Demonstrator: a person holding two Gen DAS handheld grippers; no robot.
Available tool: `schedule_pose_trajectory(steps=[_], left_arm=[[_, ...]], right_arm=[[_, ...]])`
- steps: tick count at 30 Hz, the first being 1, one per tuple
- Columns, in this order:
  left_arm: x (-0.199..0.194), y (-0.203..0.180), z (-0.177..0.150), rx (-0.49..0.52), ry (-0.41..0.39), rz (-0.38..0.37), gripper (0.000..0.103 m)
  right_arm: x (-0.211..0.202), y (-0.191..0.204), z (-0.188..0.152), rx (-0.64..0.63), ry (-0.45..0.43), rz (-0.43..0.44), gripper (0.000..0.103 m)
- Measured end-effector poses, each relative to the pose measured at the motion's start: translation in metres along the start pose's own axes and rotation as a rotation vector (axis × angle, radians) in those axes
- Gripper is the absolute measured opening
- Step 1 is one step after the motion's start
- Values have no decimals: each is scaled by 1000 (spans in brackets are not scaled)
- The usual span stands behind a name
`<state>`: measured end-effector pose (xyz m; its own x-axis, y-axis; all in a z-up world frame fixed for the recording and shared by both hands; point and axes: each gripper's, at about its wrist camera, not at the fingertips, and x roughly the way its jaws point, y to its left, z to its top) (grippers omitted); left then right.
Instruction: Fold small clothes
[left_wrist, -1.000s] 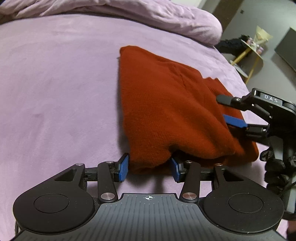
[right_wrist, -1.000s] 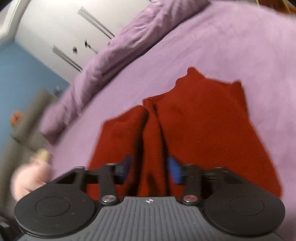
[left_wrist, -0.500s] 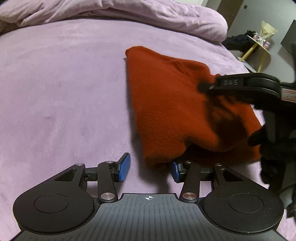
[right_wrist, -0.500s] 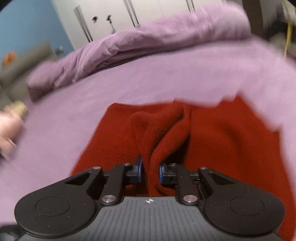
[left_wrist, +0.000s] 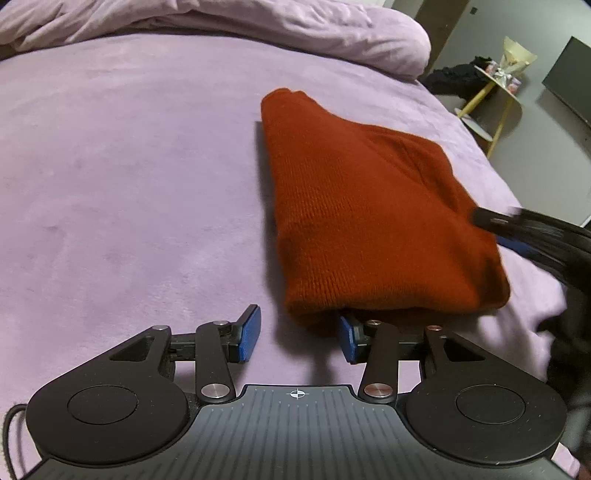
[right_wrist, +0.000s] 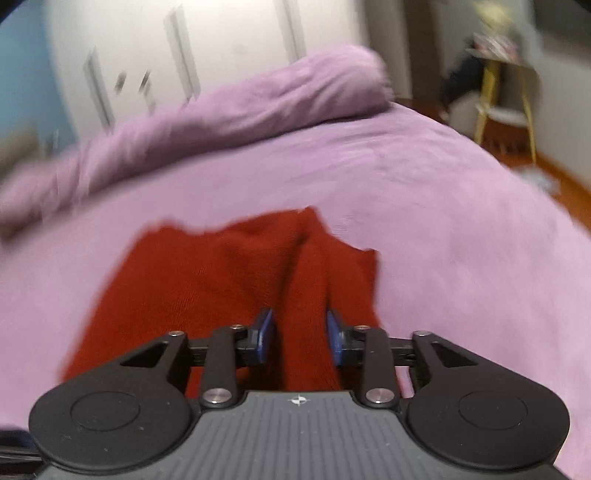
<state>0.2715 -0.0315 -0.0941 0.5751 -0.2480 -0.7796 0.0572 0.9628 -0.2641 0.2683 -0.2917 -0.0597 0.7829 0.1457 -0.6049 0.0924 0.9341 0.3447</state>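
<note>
In the left wrist view, the one rust-red knit garment (left_wrist: 373, 218) has slid further right since a second ago; it lies folded on the lilac bedspread (left_wrist: 129, 184), its near corner over the right fingertip of the left gripper (left_wrist: 300, 336), whose jaws stand apart around bare bedspread, gripping nothing. The right gripper (left_wrist: 517, 236) is a blur at its right edge. In the right wrist view, the right gripper (right_wrist: 300, 338) has just been opening, one raised ridge of garment (right_wrist: 221, 280) between its two blue pads (right_wrist: 266, 334), seemingly loose.

red knit garment (right_wrist: 207, 280) on purple bedspread (right_wrist: 424, 192), right tongs (right_wrist: 300, 334) just reopened, fold between pads
</note>
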Motion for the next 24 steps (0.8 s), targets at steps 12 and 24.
schedule_pose_trajectory(steps=[12,24], left_arm=[[8,-15,6,-1,19,46,48],[8,-27,9,12,43,107,54]], right_arm=[[27,8,-12,71,139,175,23],[1,-13,-17,-36,35,-52,11]])
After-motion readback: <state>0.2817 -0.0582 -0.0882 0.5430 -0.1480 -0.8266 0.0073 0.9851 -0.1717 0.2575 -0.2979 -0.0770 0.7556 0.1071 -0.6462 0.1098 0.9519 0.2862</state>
